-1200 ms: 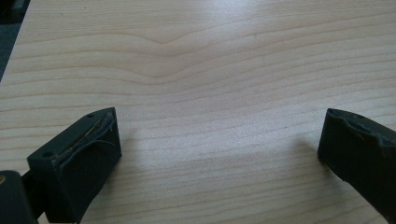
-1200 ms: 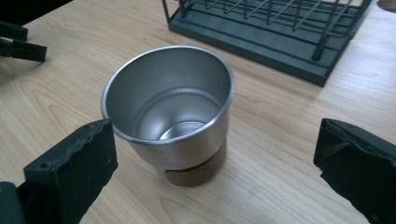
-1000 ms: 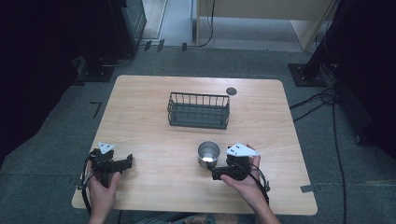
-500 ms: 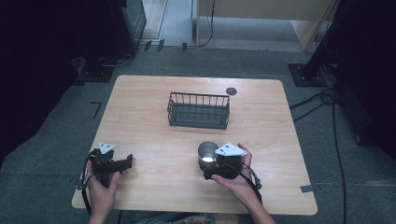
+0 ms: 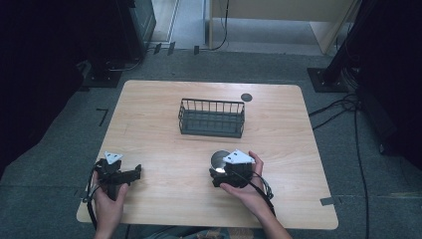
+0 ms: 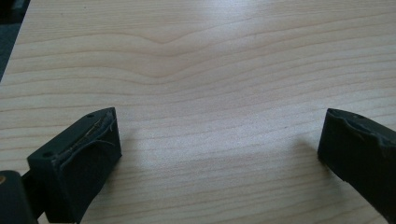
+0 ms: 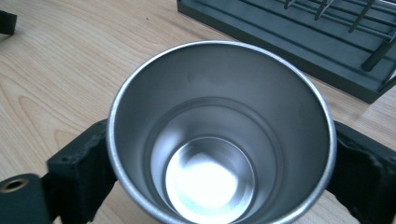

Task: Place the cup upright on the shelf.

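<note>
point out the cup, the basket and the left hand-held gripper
cup (image 7: 219, 140), right gripper view, on its inner wall
basket (image 5: 211, 130), high view, on its front wall
left hand-held gripper (image 5: 134, 172), high view, between its jaw tips

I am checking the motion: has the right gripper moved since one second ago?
Yes. The right gripper moved left toward the steel cup, judged against the wire basket.

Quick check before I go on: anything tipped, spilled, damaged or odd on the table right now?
Little stands out. The steel cup is upright and empty between the right gripper jaws, the wire basket sits square and empty, no spill. One small thing: the left gripper has a frayed jaw pad, threads loose at its edge.
</note>
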